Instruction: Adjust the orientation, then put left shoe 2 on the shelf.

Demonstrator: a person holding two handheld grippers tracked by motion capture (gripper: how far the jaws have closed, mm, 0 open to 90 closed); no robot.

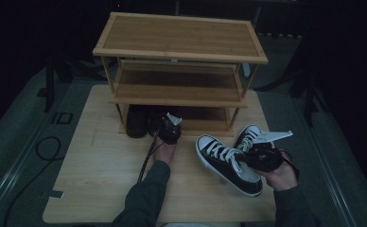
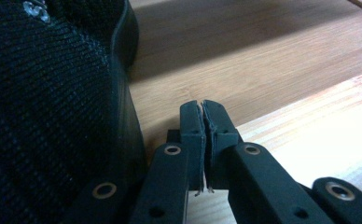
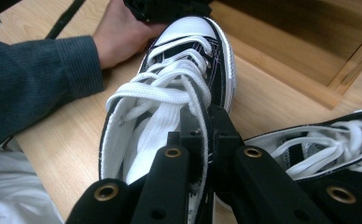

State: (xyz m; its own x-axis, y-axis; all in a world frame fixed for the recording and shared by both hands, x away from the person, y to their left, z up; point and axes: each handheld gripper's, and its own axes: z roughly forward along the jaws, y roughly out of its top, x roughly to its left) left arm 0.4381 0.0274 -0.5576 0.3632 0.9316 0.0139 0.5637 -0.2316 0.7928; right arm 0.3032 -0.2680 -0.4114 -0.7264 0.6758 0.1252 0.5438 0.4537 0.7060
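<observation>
Bamboo makes up the three-tier shoe rack (image 1: 179, 56) at the far side of the pale wooden worktop (image 1: 101, 179). From the high view we see two dark shoes (image 1: 136, 122) already tucked on its lowest tier, and the left tool (image 1: 169, 128) sits right by them, as though it had just seen them in. Nearer us, a black canvas sneaker (image 1: 226, 164) with white laces lies on the worktop, its mate (image 1: 248, 136) just behind it, and the right tool (image 1: 262, 153) is at the collar of the nearer one.

In the left gripper view we find the left tool (image 2: 202, 123) with its jaws pressed together and nothing between them; a dark woven shoe (image 2: 48, 112) stands just beside it on the rack's bottom board (image 2: 244, 60).

In the right gripper view the right tool (image 3: 202, 126) has its jaws clamped on the sneaker (image 3: 170, 102) at the collar edge (a thin, firm place to pinch, which we judge lets the shoe be lifted toe-first toward the rack). The second sneaker (image 3: 328, 140) lies alongside, and the person's other hand (image 3: 123, 35) rests by the toe cap.
</observation>
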